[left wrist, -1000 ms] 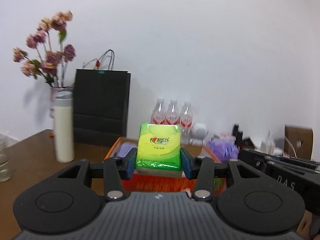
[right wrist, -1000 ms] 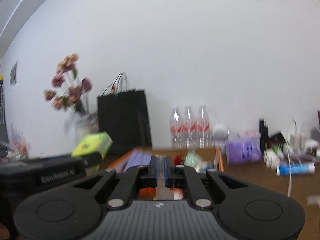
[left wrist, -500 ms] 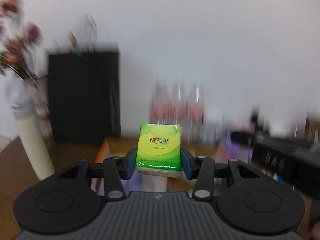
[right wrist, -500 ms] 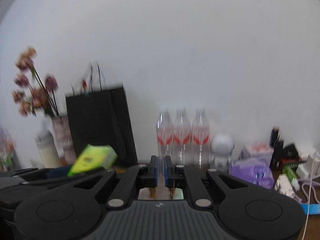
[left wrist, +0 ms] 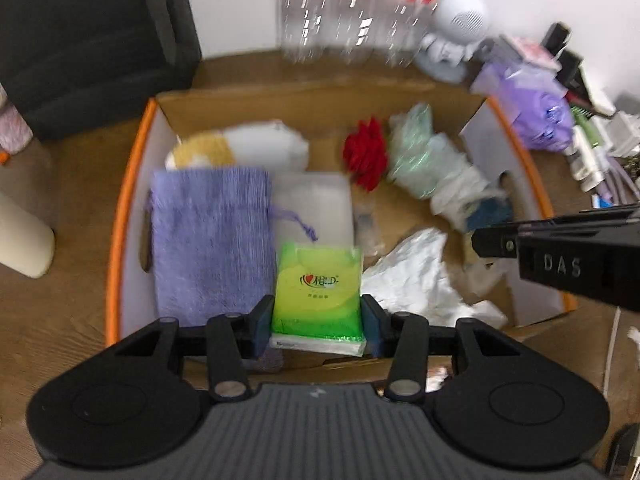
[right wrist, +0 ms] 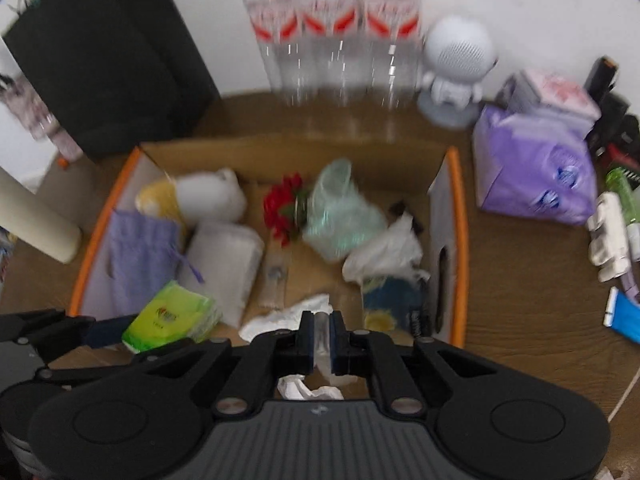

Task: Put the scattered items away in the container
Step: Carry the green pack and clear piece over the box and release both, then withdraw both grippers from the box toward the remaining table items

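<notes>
My left gripper (left wrist: 316, 326) is shut on a green tissue pack (left wrist: 318, 292) and holds it above the near side of the orange-rimmed cardboard box (left wrist: 114, 216). The pack also shows in the right wrist view (right wrist: 172, 318). My right gripper (right wrist: 320, 338) is shut on a thin clear item (right wrist: 321, 334) over the box's (right wrist: 460, 216) near edge. In the box lie a purple pouch (left wrist: 212, 240), a white pack (left wrist: 312, 208), red flowers (left wrist: 366, 152), a pale green bag (left wrist: 420, 160) and crumpled white plastic (left wrist: 416, 276).
Three water bottles (right wrist: 332, 40) and a white robot figure (right wrist: 456, 64) stand behind the box. A black paper bag (right wrist: 100, 56) is at back left, a cream cylinder (left wrist: 20, 236) to the left. Purple packs (right wrist: 532, 168) and small clutter lie right.
Both grippers have tilted down from facing the wall to looking into the box. The left gripper still holds the tissue pack, now over the box.
</notes>
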`<state>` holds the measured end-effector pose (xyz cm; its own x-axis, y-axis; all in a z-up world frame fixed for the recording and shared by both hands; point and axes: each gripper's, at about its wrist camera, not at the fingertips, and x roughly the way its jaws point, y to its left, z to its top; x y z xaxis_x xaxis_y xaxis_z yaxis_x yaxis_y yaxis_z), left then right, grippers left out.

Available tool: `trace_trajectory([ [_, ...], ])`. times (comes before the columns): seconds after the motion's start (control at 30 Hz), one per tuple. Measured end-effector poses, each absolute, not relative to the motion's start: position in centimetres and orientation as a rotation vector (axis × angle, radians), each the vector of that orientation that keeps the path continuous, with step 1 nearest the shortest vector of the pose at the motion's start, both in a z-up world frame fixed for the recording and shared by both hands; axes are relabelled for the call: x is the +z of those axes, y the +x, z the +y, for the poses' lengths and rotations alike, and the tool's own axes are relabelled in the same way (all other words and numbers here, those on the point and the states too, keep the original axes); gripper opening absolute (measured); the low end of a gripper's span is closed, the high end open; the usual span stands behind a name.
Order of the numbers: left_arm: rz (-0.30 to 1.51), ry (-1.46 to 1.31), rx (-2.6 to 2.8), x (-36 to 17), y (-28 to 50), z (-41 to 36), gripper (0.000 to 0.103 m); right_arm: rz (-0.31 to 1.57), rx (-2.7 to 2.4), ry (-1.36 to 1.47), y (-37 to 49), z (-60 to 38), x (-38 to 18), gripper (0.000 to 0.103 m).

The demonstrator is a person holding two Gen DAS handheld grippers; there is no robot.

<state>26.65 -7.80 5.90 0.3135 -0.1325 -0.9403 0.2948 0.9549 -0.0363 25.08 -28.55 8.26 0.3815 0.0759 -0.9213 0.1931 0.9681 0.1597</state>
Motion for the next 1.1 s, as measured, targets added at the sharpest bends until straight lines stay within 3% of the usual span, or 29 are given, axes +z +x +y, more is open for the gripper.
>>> trace_trajectory([
  [0.17, 1.304, 0.116, -0.275, 3.4, 27.3, -7.4, 0.048, 1.278, -0.13, 0.299, 26.2, -29.3, 4.7, 0.021],
  [0.27, 1.303, 0.106, -0.291, 4.9, 27.2, -7.0, 0.055, 1.305, -0.17, 0.333, 25.9, -30.0, 4.5, 0.051],
  [0.3, 1.293, 0.105, -0.292, 5.9, 27.0, -6.8, 0.063, 1.304, -0.178, 0.34, 25.6, -30.1, 4.9, 0.057],
  [0.33, 1.281, 0.101, -0.288, 7.0, 26.9, -6.5, 0.074, 1.298, -0.178, 0.349, 25.3, -30.2, 5.5, 0.058],
  [0.37, 1.274, 0.092, -0.28, 8.1, 26.7, -6.1, 0.077, 1.29, -0.174, 0.358, 25.0, -30.2, 6.3, 0.059],
  [0.47, 1.27, 0.067, -0.259, 11.3, 26.2, -5.2, 0.079, 1.262, -0.177, 0.347, 23.8, -30.1, 9.3, 0.067],
  [0.57, 1.207, 0.094, -0.238, 15.6, 24.9, -4.8, 0.082, 1.215, -0.169, 0.335, 22.1, -29.4, 13.3, 0.068],
  [0.63, 1.142, 0.082, -0.261, 19.2, 23.8, -4.5, 0.091, 1.164, -0.137, 0.336, 20.8, -28.7, 16.6, 0.07],
  [0.73, 1.077, 0.08, -0.247, 23.2, 21.8, -4.3, 0.093, 1.085, -0.126, 0.314, 19.2, -28.1, 20.9, 0.081],
  [0.8, 1.064, 0.093, -0.253, 24.4, 20.5, -4.3, 0.094, 1.044, -0.119, 0.3, 17.9, -27.9, 22.8, 0.086],
  [1.1, 0.952, 0.122, -0.199, 23.9, 16.4, -4.4, 0.103, 0.989, -0.149, 0.275, 13.7, -27.2, 23.3, 0.085],
])
